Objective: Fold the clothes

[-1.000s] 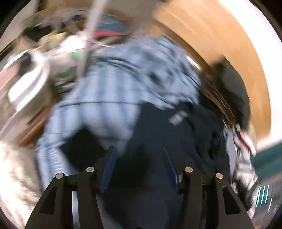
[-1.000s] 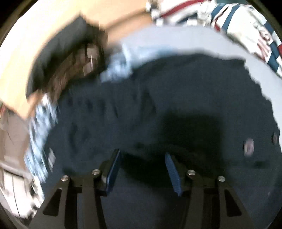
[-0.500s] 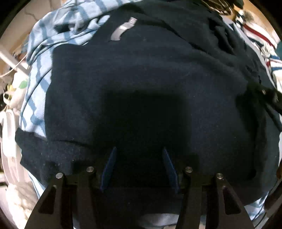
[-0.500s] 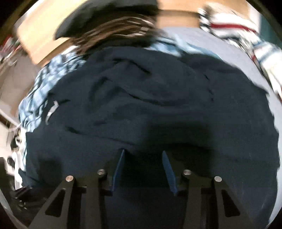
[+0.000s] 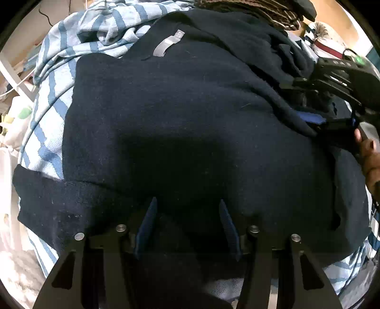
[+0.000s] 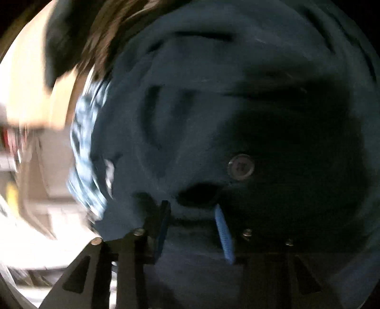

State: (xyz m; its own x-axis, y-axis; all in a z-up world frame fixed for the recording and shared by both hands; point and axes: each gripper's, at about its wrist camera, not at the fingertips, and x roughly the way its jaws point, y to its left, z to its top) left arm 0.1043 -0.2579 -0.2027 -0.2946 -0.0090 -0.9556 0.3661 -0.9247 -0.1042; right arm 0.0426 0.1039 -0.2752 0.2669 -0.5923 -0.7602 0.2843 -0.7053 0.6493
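A dark navy sweater with a grey neck label lies spread over other clothes. My left gripper points steeply down at it, open, with its fingertips close over the knit and nothing pinched. In the left wrist view a hand holds the right gripper at the sweater's right side, one blue pad showing beside a fold. The right wrist view is blurred. There the right gripper stands with its fingers apart over navy fabric, just below a round button.
A blue-and-white striped garment lies under the sweater on the left, also seen as a striped blur. A brown striped garment sits at the top, a white and red one at the upper right. A white rack bar stands at the left.
Both grippers came down close over the navy sweater. The left one has held still since half a second ago. The right one swung toward the button, its fingers slightly narrower.
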